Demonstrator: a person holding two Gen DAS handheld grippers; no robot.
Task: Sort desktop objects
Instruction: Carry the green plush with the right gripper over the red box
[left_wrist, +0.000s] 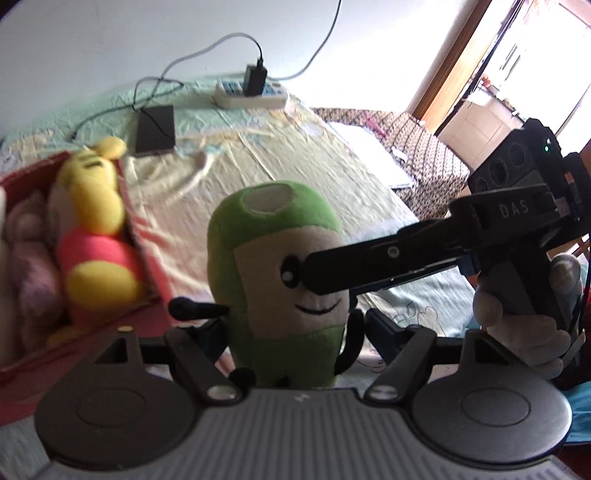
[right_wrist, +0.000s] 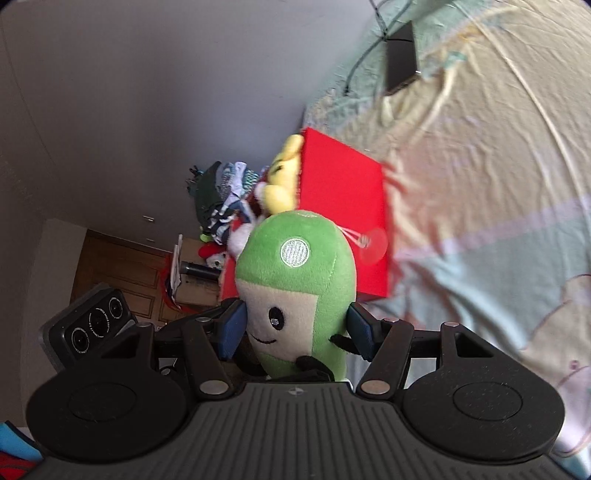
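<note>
Left wrist view shows the green plush toy (left_wrist: 280, 280) upright between the fingers of the left gripper (left_wrist: 295, 325), which stand apart on either side of its lower body; we cannot tell whether they touch it. The right gripper (left_wrist: 321, 273) reaches in from the right, its fingertips at the toy's face. In the right wrist view, we see the right gripper's 2 blue pads (right_wrist: 232, 328) pressed against both flanks of the toy, so we judge it held there. Beyond and left of the fingers, the red box (left_wrist: 147, 258) already contains a yellow bear plush (left_wrist: 96, 221) and other soft toys. We judge sorting partly done: this toy remains outside the box, not yet deposited.
</note>
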